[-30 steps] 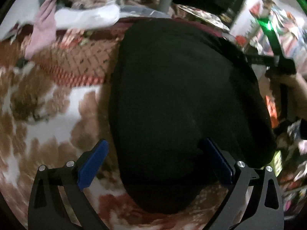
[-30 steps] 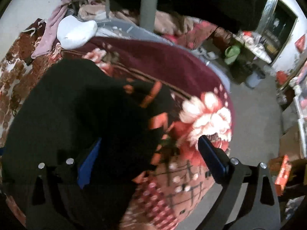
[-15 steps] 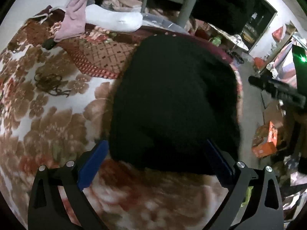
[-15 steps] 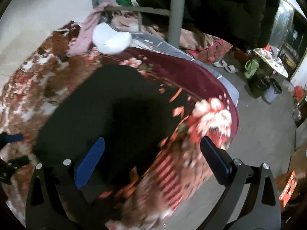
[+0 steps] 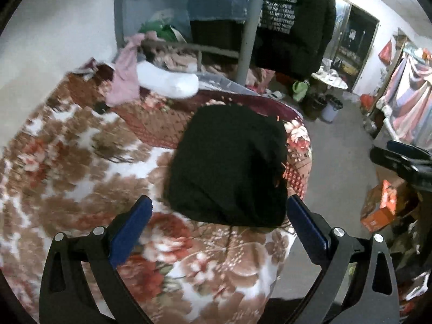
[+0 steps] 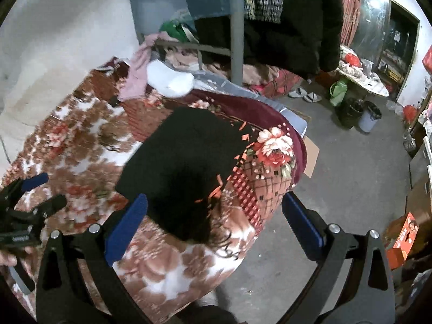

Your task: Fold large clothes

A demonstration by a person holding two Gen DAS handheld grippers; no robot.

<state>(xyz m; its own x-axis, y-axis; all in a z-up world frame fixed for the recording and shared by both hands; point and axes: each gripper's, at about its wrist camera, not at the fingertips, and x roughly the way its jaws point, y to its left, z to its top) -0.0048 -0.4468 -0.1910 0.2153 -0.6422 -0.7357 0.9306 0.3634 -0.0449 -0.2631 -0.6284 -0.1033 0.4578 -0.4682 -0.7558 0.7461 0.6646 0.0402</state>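
A black garment [image 5: 229, 167] lies folded into a compact rectangle on the flowered blanket [image 5: 81, 178] near the bed's right edge. In the right wrist view the same garment [image 6: 183, 159] sits ahead of the fingers. My left gripper [image 5: 218, 224] is open, raised above the bed, with nothing between its blue pads. My right gripper [image 6: 213, 221] is also open and empty, held above the bed corner. The left gripper [image 6: 29, 199] shows at the left edge of the right wrist view, jaws apart. The right gripper's tips [image 5: 399, 156] appear at the right edge of the left wrist view.
A white pillow [image 5: 167, 81] and pink cloth [image 5: 127, 81] lie at the bed's far end by a grey metal post [image 5: 248, 32]. A dark printed jacket [image 5: 294, 19] hangs behind. Concrete floor [image 6: 351, 178], bins [image 6: 370, 118] and an orange box [image 6: 405, 235] lie to the right.
Both grippers have pulled up and back from the black garment, which now looks smaller and lies flat on the blanket. Both stay open.
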